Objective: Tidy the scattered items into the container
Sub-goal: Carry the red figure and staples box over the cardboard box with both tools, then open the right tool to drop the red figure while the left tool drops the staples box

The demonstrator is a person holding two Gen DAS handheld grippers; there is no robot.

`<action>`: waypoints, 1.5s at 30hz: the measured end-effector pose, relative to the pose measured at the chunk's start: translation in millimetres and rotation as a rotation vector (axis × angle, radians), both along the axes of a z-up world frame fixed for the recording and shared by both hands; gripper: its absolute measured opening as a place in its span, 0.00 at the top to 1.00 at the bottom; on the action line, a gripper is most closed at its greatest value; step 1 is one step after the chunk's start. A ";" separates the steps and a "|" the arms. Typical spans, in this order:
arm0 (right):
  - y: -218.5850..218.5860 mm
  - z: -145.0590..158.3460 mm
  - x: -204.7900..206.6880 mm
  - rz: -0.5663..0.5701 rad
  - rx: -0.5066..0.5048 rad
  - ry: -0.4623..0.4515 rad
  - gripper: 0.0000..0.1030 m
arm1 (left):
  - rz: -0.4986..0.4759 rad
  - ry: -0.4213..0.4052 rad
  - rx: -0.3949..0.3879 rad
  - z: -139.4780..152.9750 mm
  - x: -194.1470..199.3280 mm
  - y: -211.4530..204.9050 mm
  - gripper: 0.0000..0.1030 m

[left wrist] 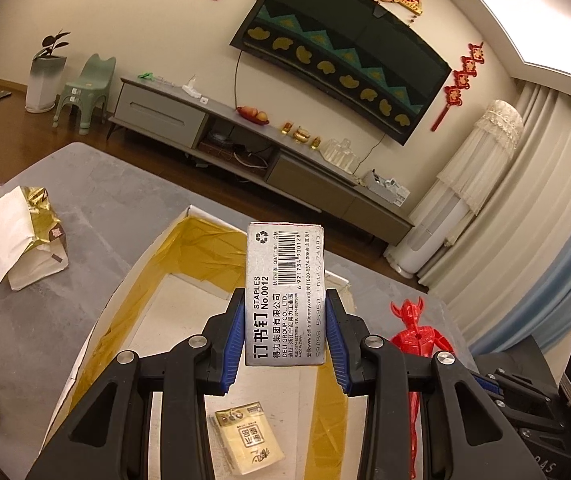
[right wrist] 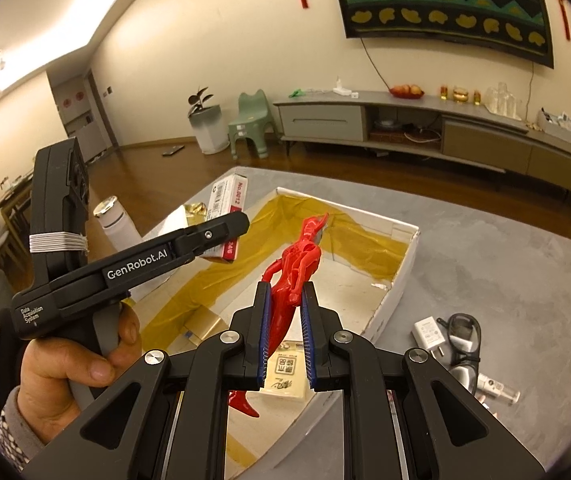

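Two chargers-and-glasses clutter items (right wrist: 451, 338) on grey table (right wrist: 505, 272).

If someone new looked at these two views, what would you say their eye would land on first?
Probably the bright red toy figure clamped in the right gripper, hanging above the open white box lined with yellow tape. Next, the grey staples box held upright in the left gripper over the same container. On the grey table to the right of the box lie a white charger and dark glasses.
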State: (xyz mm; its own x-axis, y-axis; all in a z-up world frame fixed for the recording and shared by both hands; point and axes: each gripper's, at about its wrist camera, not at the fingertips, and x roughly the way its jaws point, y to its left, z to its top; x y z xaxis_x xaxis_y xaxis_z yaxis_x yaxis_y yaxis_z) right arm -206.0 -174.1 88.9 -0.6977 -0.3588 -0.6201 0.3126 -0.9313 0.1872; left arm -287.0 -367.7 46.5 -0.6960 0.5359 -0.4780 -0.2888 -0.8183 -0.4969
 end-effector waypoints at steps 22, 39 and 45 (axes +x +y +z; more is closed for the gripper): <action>-14.7 -24.4 -64.5 0.019 0.086 -0.108 0.85 | -0.028 -0.144 -0.042 -21.4 -24.7 -4.4 0.62; -19.3 -41.8 -88.9 0.022 0.222 -0.147 0.85 | -0.034 -0.166 -0.055 -21.0 -26.7 1.5 0.62; -19.2 -46.5 -94.5 0.019 0.254 -0.159 0.85 | -0.032 -0.176 -0.058 -21.2 -26.7 3.0 0.62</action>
